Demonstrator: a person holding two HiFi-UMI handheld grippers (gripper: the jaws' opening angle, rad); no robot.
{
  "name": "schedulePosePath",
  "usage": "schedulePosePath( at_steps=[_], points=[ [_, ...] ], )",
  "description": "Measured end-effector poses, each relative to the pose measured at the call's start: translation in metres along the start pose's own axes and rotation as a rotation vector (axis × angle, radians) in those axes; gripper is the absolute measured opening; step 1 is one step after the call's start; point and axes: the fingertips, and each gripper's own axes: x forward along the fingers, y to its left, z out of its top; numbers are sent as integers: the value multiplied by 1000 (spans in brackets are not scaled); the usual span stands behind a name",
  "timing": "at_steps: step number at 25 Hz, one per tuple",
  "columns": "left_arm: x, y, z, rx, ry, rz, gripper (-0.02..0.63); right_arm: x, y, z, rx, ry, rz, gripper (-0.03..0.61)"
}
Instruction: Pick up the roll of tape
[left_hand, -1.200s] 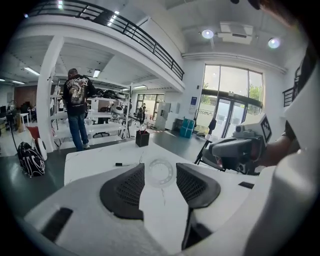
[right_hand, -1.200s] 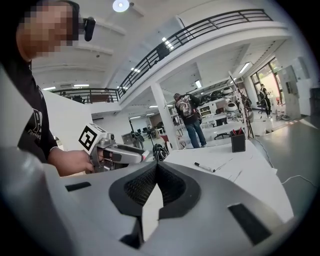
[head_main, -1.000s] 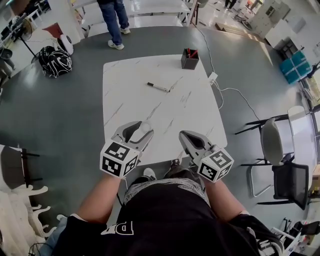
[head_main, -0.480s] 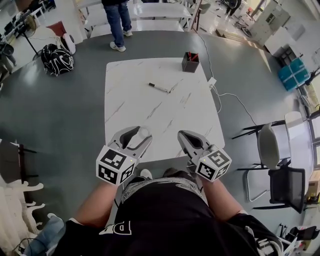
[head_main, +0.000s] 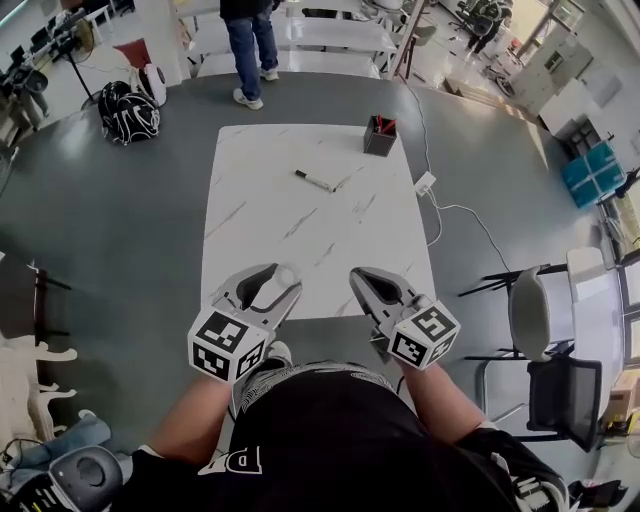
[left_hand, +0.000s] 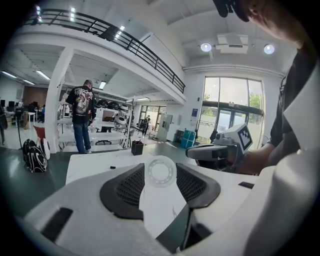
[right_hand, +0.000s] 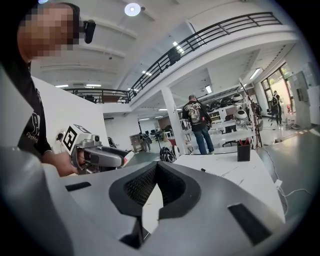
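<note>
Smooth white marble-look worktop (head_main: 300, 200), grey-veined, faint sheen; translucent milky plastic roll of tape (left_hand: 161, 171), glossy; left gripper (head_main: 272, 287) shell matt pale plastic, jaws lined with black ribbed rubbery pads (left_hand: 131, 186); right gripper (right_hand: 156, 166) matt grey likewise; grey floor (head_main: 120, 230) smooth, slightly glossy.

2 grippers: left gripper (head_main: 272, 283) and right gripper (head_main: 362, 279), each w/ 2 fingers and 1 marker cube. 1 roll of tape (head_main: 286, 274). 1 bench (head_main: 300, 215), and on it 1 marker pen (head_main: 313, 180) and 1 pen holder (head_main: 379, 136) — the pens inside are too small to count. On the floor: 1 power strip (head_main: 425, 184) w/ 1 cable, 1 black bag (head_main: 128, 110), and 2 chairs at right — 1 white chair (head_main: 535, 310), 1 dark chair (head_main: 565, 390). 1 standing person (head_main: 252, 45) beyond the bench.
</note>
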Motion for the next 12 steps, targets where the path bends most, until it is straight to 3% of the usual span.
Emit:
schedulePosePath(
  at_steps=[12],
  points=[
    [3,-85,-13,-44,-18,39,207,-93,-5,-17,3,-3,29,3]
  ],
)
